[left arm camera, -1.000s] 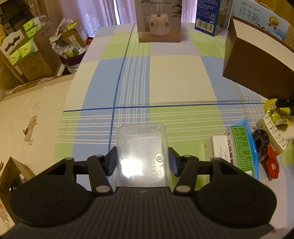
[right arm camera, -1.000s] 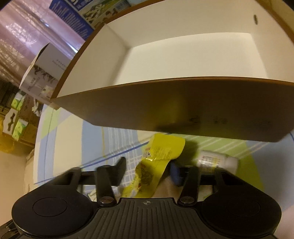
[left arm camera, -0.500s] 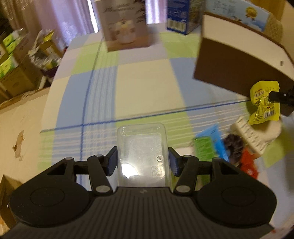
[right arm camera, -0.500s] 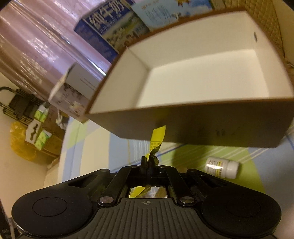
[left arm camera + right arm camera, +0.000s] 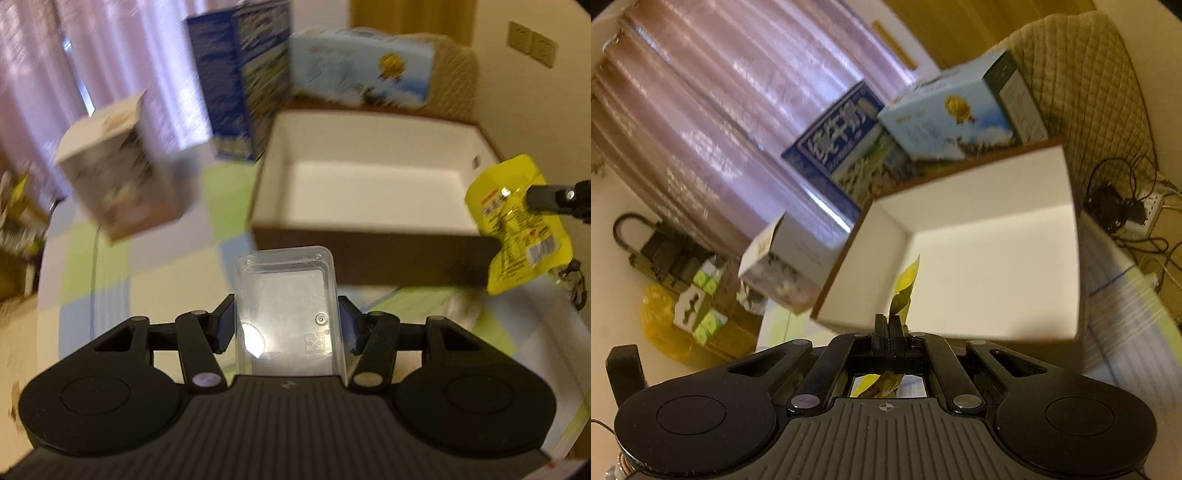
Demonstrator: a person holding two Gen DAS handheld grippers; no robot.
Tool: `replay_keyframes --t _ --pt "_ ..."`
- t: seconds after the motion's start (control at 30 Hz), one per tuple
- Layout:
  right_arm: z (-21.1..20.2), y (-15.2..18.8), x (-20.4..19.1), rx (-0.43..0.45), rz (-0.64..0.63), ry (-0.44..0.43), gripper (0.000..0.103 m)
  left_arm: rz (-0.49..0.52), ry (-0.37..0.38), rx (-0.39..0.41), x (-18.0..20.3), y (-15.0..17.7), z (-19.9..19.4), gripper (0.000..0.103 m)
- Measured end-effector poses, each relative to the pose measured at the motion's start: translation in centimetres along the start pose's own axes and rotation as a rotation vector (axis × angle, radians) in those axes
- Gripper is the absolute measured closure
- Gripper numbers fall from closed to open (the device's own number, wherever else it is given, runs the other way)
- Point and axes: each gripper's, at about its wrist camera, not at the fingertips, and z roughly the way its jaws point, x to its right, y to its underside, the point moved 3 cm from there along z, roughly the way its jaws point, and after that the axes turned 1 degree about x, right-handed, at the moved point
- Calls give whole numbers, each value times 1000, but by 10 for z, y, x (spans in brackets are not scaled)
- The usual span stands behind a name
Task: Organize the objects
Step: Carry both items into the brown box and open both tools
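Two loads near the brown box (image 5: 369, 192): right tongs (image 5: 891, 325), clamped on a yellow sachet (image 5: 517, 225), hover at its near rim, left tongs (image 5: 286, 321) gripping a clear tub (image 5: 286, 295) just short; releasing inside seems next.

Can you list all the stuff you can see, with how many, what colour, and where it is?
storage box: one, brown outside, white inside, open, on the table, nothing in it.
clear plastic container: one, see-through, held in the left tool.
yellow packet: one, yellow, held in the air near the box's right end.
dark blue carton: one, behind the box.
light blue carton: one, behind the box, beside the dark blue one.
white and brown carton: one, left of the box.
tablecloth: one, green, blue and cream checks.
left tool: black, shut on the container.
right tool: black, shut on the packet.
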Motion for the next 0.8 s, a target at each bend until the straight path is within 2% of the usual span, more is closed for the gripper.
replay_keyframes --t 0.17,0.37,0.8 --pt "1 -24 13 40 28 17 103 28 67 30 30 -45 19 51" --pt "16 -46 39 46 65 57 103 45 107 8 60 -82 57 51" --pt "70 -60 88 -48 96 167 103 63 125 -112 92 -101 140 51"
